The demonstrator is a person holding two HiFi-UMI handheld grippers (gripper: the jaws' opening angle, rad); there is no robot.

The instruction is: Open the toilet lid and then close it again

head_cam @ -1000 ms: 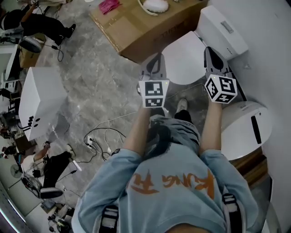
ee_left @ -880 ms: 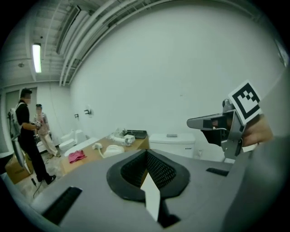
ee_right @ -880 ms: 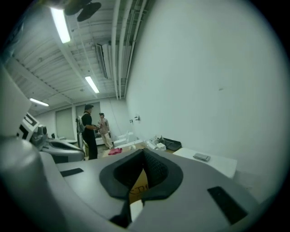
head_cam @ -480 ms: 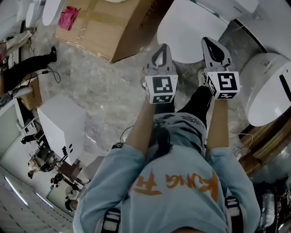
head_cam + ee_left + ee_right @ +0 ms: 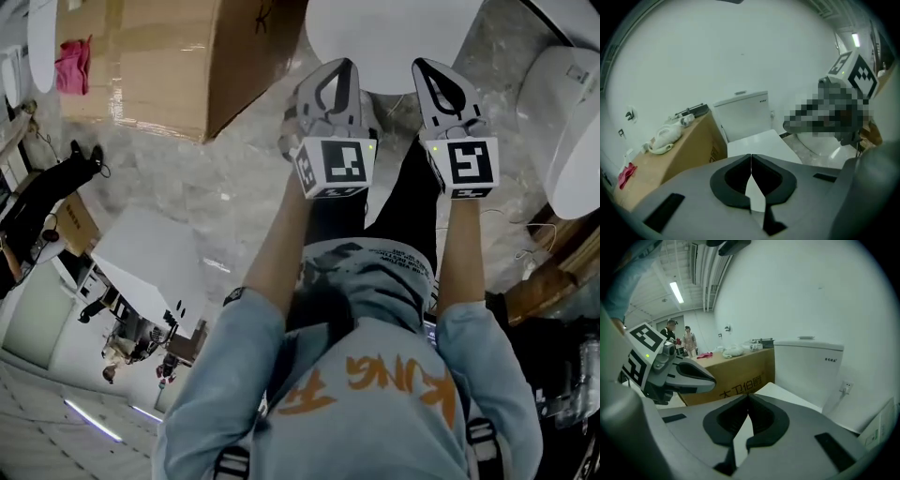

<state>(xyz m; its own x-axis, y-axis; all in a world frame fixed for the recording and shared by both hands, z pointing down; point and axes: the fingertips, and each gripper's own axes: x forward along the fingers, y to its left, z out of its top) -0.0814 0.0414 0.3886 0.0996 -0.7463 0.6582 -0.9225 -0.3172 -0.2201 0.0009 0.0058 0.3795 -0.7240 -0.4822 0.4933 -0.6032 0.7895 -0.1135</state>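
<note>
Toilet lid lies flat, long axis running toward tank.

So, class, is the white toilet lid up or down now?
Down. The white toilet lid lies flat, not raised against the white cistern behind it.

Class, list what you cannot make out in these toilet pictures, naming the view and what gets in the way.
Toilet lid: head view, far part cut off by the top edge.
Lid's front edge: both gripper views, hidden behind each claw's body.
Print on the tank: right gripper view, too small to read.
Whether the left claw or right claw touches the lid: no view shows it.
</note>
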